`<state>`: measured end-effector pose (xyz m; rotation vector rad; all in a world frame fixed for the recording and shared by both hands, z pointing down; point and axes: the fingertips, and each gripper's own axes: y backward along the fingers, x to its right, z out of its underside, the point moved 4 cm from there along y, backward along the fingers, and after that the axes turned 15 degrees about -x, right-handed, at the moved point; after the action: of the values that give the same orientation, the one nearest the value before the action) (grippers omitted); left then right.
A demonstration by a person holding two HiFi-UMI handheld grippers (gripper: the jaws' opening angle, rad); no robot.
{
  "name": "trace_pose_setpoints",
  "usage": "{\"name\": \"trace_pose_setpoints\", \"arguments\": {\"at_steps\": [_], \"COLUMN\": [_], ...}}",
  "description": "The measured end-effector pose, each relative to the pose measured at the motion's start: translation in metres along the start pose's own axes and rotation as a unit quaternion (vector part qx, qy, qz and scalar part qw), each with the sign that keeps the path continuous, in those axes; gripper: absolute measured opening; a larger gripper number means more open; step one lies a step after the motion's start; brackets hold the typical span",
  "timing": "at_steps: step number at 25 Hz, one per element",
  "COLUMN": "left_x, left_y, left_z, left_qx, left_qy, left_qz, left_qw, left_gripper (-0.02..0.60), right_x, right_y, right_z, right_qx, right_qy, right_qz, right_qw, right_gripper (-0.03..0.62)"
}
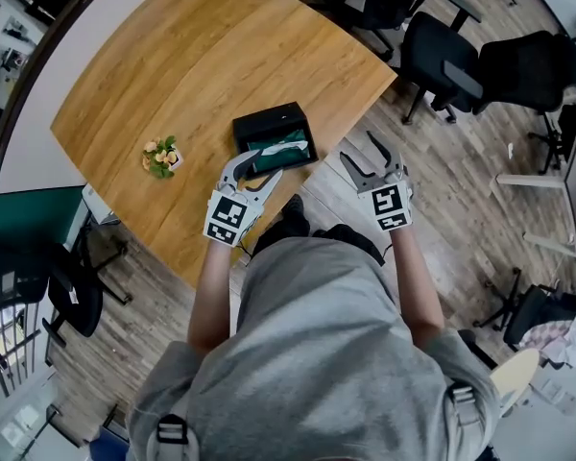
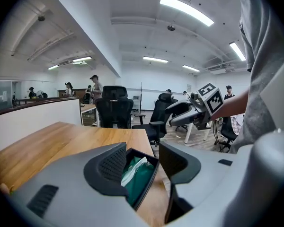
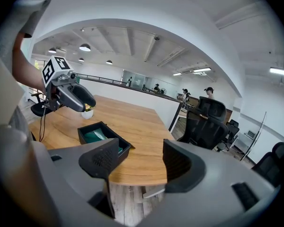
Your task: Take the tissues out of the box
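Tissues: green pack (image 1: 284, 148) with a white sheet showing at its top, lying inside the black box (image 1: 269, 123); nothing lifted out.
Box position: upright and open-topped on the wooden table (image 1: 125, 84), close to the edge nearest the person.
Left gripper (image 1: 256, 168): jaws apart, gripping nothing; poised at the box's near end, with the pack visible through the gap in the left gripper view.
Right gripper (image 1: 367, 157): jaws apart and empty; just beside the box on its right, off the table's corner and over the floor.
Done so far: apparently nothing, judging by the pack lying whole in the box; at most a lining-up of the left jaws.
Left to do: probably all of it, meaning closing on the white sheet or the pack, lifting it clear of the rim and setting it down.
Other things: small pot of flowers (image 1: 161, 157) on the table, well apart from the box; office chairs (image 1: 442, 56) beyond the table.
Hard to tell: contact between the left jaw tips and the box rim, since the head view overlaps them and the left gripper view shows no clear touch.
Hidden: much of the box behind the left jaw in the left gripper view; the pack's lower part below the box wall.
Unclear: loose sheets or a wrapped pack; number of tissues.
Cut off: the table's near edge, under the person's torso in the head view.
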<state>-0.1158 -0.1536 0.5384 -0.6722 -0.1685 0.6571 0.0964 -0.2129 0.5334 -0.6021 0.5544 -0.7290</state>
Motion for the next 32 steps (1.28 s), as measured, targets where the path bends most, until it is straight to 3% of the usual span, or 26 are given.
{"name": "trace_pose_setpoints", "arguments": {"at_steps": [4, 20, 28, 32], "left_x": [-0.007, -0.013, -0.019, -0.022], "left_y": [-0.007, -0.032, -0.06, -0.071], "left_z": [0.004, 0.009, 0.023, 0.029], "left_qx": [-0.018, -0.058, -0.111, -0.121], "left_qy": [-0.019, -0.035, -0.084, -0.085], "left_qz": [0.006, 0.021, 0.018, 0.021], "left_qw": [0.9996, 0.9975, 0.9901, 0.9888], "left_gripper": [0.229, 0.229, 0.229, 0.229], "right_x": [-0.003, -0.001, 0.006, 0.007], "right_y": [-0.007, -0.031, -0.042, -0.048], "right_z": [0.003, 0.003, 0.002, 0.005], "right_qx": [-0.005, -0.014, -0.014, -0.016], "right_qy": [-0.007, -0.019, -0.027, -0.029], "right_qz": [-0.003, -0.029, -0.038, -0.042], "right_qw": [1.0, 0.999, 0.999, 0.999], "right_gripper": [0.301, 0.298, 0.295, 0.295]}}
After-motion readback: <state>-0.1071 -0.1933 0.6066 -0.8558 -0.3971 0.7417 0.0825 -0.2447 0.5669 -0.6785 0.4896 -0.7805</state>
